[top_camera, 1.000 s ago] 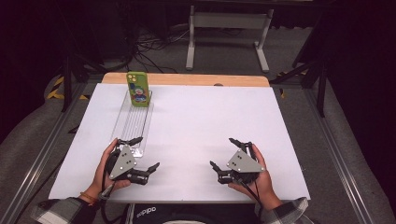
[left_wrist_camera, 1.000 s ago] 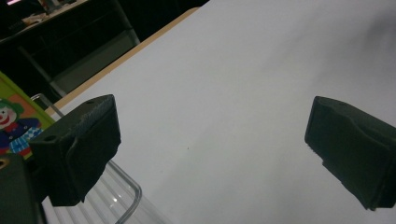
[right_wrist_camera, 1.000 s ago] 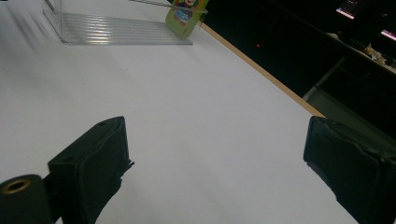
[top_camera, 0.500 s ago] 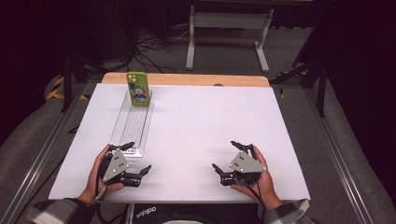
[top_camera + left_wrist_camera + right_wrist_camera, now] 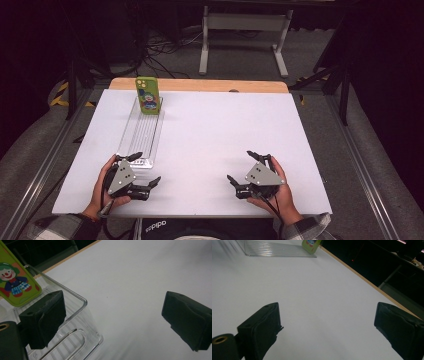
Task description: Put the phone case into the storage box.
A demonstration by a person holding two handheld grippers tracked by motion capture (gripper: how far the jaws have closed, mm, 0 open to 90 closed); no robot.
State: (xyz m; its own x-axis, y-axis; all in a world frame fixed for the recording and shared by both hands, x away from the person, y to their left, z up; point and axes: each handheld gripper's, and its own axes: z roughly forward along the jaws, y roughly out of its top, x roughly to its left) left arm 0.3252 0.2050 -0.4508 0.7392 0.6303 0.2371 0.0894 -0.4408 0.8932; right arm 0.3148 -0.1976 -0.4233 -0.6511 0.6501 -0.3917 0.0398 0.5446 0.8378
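A green phone case (image 5: 147,95) with a clown picture stands upright at the far end of a long clear ribbed rack (image 5: 142,132) on the left of the white table. My left gripper (image 5: 148,168) is held open just off the rack's near end, with nothing between its jaws. In the left gripper view the rack's corner (image 5: 82,322) lies beside the left jaw, the case (image 5: 15,287) stands behind it, and the gripper (image 5: 112,320) gapes wide. My right gripper (image 5: 241,166) rests open at the front right over bare table. The right gripper view shows that gripper (image 5: 327,327) open, with the rack (image 5: 274,250) and the case (image 5: 310,245) far off.
A white sheet (image 5: 225,130) covers the table, with a wooden strip (image 5: 210,86) along its far edge. Beyond it are a dark floor, cables and a metal stand (image 5: 242,35). Both hands sit close to the table's front edge.
The left gripper has slid a little back toward the front edge and to the left. The right gripper has barely shifted. Both stayed open.
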